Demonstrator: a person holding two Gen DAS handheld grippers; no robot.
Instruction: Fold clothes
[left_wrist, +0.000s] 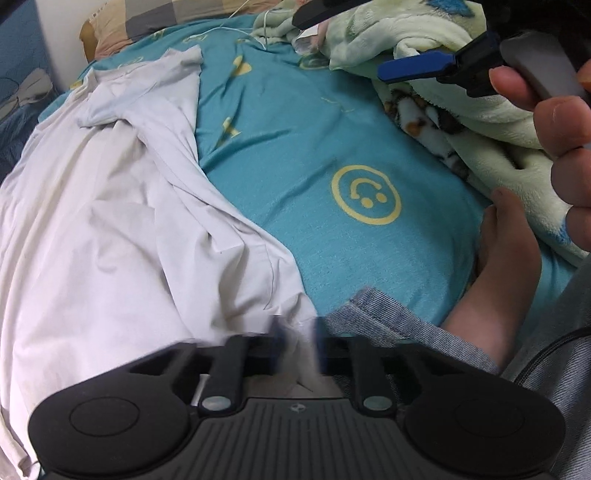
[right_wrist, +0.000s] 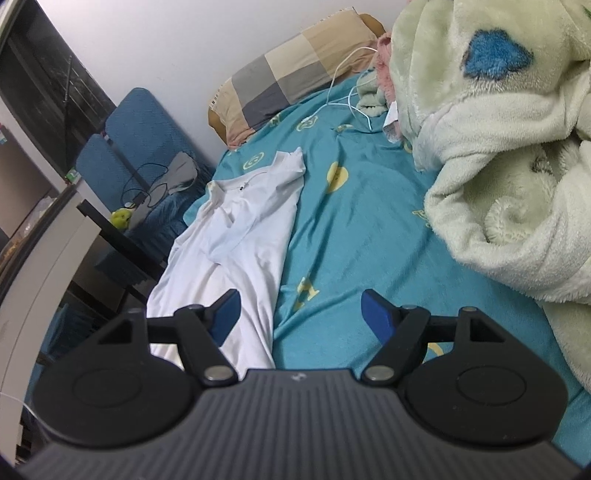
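A white shirt (left_wrist: 122, 206) lies rumpled along the left side of the bed, collar at the far end; it also shows in the right wrist view (right_wrist: 236, 236). My left gripper (left_wrist: 297, 341) is at the shirt's near hem; its blurred blue fingers stand close together with white cloth between them. My right gripper (right_wrist: 301, 317) is open and empty, held above the teal sheet beside the shirt. In the left wrist view the right gripper's blue finger (left_wrist: 417, 68) shows at upper right, held in a hand.
The bed has a teal sheet with yellow smiley prints (left_wrist: 365, 194). A fluffy pale green blanket (right_wrist: 491, 147) is heaped on the right. A checked pillow (right_wrist: 291, 85) and white cable lie at the head. A blue chair (right_wrist: 140, 144) stands left of the bed.
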